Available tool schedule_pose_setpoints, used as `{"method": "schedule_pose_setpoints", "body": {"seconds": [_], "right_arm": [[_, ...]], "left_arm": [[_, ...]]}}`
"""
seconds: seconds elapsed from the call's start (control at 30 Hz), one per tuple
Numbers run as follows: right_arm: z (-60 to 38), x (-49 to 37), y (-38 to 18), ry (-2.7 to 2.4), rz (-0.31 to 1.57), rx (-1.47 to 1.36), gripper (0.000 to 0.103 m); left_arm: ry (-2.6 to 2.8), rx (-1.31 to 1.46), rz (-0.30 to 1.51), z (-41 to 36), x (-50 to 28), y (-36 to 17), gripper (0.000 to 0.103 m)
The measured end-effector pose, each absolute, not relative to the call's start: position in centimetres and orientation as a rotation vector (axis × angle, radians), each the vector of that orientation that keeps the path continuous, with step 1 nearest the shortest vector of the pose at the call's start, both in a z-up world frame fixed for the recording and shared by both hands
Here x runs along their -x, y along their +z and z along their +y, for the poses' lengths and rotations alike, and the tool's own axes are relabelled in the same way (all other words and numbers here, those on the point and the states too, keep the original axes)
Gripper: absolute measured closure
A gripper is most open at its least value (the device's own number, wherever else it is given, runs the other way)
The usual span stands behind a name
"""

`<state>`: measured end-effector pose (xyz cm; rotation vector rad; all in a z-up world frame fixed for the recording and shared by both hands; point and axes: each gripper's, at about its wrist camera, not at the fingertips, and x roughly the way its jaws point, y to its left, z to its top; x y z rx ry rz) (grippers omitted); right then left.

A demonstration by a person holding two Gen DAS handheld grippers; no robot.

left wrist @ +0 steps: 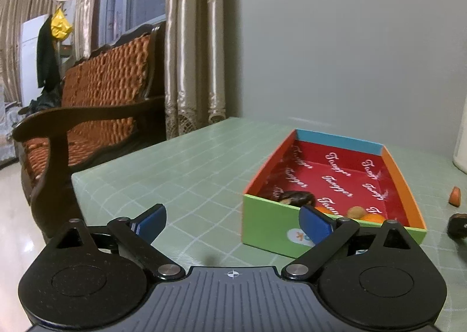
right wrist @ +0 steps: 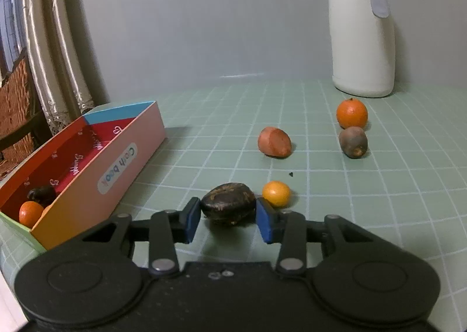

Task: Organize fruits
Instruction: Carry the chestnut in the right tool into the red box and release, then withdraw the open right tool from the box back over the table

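Right gripper (right wrist: 228,216), jaws narrowed onto the dark fruit (right wrist: 228,207), a blue pad touching each flank; fruit resting on the green table (right wrist: 379,200). Small orange (right wrist: 276,193) just beyond the right-hand finger (right wrist: 265,222); colourful box (right wrist: 87,168) well to the left. Left gripper (left wrist: 233,222), jaws wide with nothing between them, its right-hand finger (left wrist: 315,225) before the box's near wall.

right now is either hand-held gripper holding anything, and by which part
The right hand-held gripper is closed on the dark brown fruit, its blue pads pressing the fruit's two ends as it rests on the table. The left hand-held gripper is open and holds nothing.
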<state>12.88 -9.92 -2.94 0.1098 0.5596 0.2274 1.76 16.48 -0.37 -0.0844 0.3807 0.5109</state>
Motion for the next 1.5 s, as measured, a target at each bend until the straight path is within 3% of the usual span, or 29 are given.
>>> {"method": "schedule_pose_setpoints", "body": {"seconds": [0.43, 1.03, 1.3, 1.37, 1.43, 1.5], "right_arm": [[-6.0, -10.3, 1.2, 0.448, 0.412, -0.117, 0.064], [3.5, -10.3, 0.7, 0.613, 0.477, 0.024, 0.063], [3.3, -10.1, 0.8, 0.615, 0.481, 0.023, 0.058], [2.8, -10.1, 1.1, 0.612, 0.472, 0.012, 0.053], [2.4, -10.1, 1.4, 0.605, 0.459, 0.002, 0.040], [1.6, -9.8, 1.8, 0.584, 0.433, 0.000, 0.039]], "left_arm": [[0.553, 0.141, 0.379, 18.6, -0.8, -0.5, 0.005], [0.597, 0.207, 0.385, 21.7, 0.6, -0.9, 0.005], [0.590, 0.203, 0.383, 21.4, 0.4, -0.9, 0.005], [0.590, 0.201, 0.383, 21.3, 0.4, -0.9, 0.005], [0.588, 0.198, 0.382, 21.1, 0.3, -0.9, 0.005], [0.585, 0.193, 0.384, 20.9, 0.2, -0.9, 0.005]]}}
